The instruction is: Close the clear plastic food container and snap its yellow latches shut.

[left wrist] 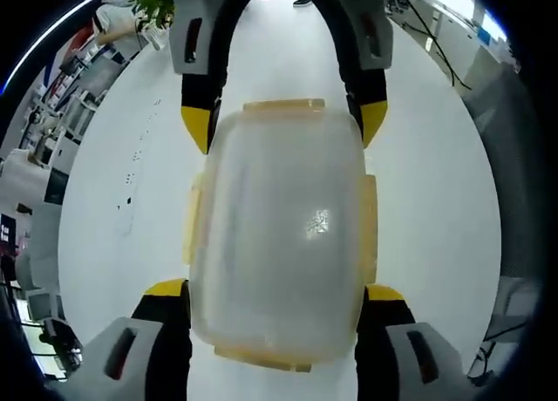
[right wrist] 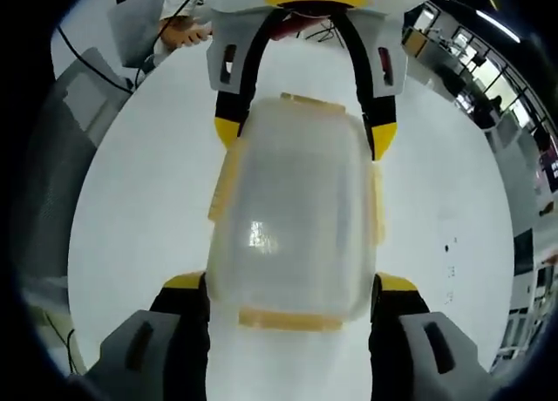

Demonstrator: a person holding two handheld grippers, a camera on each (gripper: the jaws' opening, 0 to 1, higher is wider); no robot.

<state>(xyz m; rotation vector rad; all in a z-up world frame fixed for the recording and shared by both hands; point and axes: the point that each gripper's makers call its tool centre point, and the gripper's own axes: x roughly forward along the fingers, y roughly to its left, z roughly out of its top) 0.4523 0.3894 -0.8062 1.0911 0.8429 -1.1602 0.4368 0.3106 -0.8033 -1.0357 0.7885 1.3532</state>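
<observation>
A clear, rounded-rectangular plastic food container (left wrist: 277, 235) with pale yellow latches (left wrist: 370, 231) is sitting lid-on atop a round white table (left wrist: 113, 209), flanked at opposite ends by both grippers. The left gripper (left wrist: 275, 301) is spreading wide, its yellow-tipped black jaws bracketing the near end; whether they touch is unclear. The right gripper (right wrist: 292, 292) is spreading likewise around its end. The right gripper view is also catching a person's hand (right wrist: 183, 32) beyond the table; the left gripper view, a green plant (left wrist: 155, 2).
</observation>
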